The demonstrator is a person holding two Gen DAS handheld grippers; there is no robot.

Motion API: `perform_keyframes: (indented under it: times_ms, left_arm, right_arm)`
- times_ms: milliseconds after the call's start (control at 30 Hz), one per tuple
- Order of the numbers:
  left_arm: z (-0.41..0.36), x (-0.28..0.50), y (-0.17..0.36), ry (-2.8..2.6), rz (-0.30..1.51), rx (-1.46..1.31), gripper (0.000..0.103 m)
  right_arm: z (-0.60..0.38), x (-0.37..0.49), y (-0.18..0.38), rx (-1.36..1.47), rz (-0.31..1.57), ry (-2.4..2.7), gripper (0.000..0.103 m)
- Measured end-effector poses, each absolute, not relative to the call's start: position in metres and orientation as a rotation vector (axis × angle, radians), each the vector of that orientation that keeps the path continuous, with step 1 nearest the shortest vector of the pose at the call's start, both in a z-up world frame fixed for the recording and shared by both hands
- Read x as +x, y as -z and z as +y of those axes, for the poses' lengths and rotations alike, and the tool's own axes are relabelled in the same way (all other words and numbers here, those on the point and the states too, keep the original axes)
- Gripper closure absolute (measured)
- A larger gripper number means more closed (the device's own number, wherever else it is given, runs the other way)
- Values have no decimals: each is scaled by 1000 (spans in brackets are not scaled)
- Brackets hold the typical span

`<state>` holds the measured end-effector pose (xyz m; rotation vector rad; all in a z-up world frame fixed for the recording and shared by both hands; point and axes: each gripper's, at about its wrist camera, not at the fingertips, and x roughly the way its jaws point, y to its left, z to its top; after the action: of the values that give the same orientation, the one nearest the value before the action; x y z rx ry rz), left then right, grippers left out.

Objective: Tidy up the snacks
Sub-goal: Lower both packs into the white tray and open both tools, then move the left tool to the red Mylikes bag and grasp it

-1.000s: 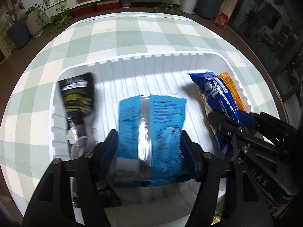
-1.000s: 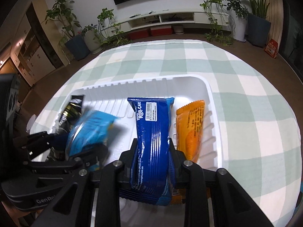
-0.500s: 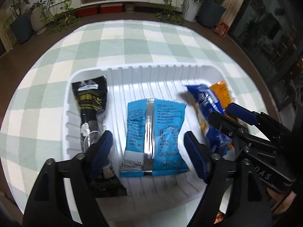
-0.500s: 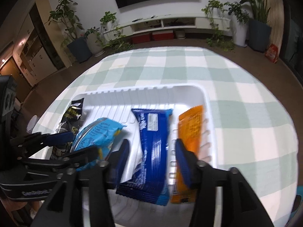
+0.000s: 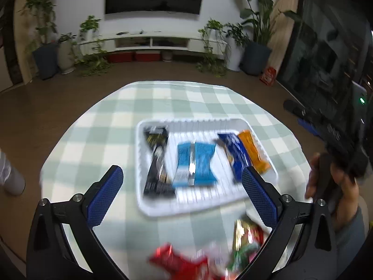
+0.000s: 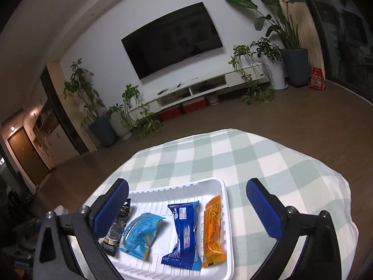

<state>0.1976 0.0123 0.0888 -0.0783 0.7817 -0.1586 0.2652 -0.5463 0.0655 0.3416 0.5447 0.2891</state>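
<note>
Four snack packets lie side by side in the white tray [image 6: 229, 245]: a black packet [image 5: 157, 161] at the left end, then a light blue packet [image 5: 194, 163], a dark blue packet [image 6: 184, 233], and an orange packet [image 6: 213, 231] by the right wall. A second ago the two blue ones were each clamped between jaws; now both rest free on the ribbed floor. The left gripper [image 5: 184, 196] and the right gripper [image 6: 187, 210] have just been opening, stand spread wide with nothing between them, and have lifted back from the tray. That likely finishes these two placements. More wrappers, a red wrapper [image 5: 177, 264] among them, wait blurred on the checked cloth [image 6: 268, 175] nearer the person, probably next.
</note>
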Motion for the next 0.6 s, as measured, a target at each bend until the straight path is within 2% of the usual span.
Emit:
perform_keyframes:
  times_ms: [167, 267, 367, 533, 600]
  left_arm:
    - [39, 115, -51, 63, 880, -268, 0]
    - [49, 78, -17, 53, 940, -393, 1]
    - [46, 59, 6, 56, 988, -416, 1]
    - [32, 53, 6, 73, 970, -400, 1]
    - [23, 57, 5, 69, 972, -373, 1]
  right_arm:
    - [-550, 235, -70, 306, 567, -293, 1]
    - [-545, 211, -69, 272, 575, -319, 6]
    - [-538, 181, -63, 244, 590, -335, 10]
    - [-531, 134, -44, 216, 632, -346, 14]
    - [-529, 124, -38, 200, 648, -343, 18]
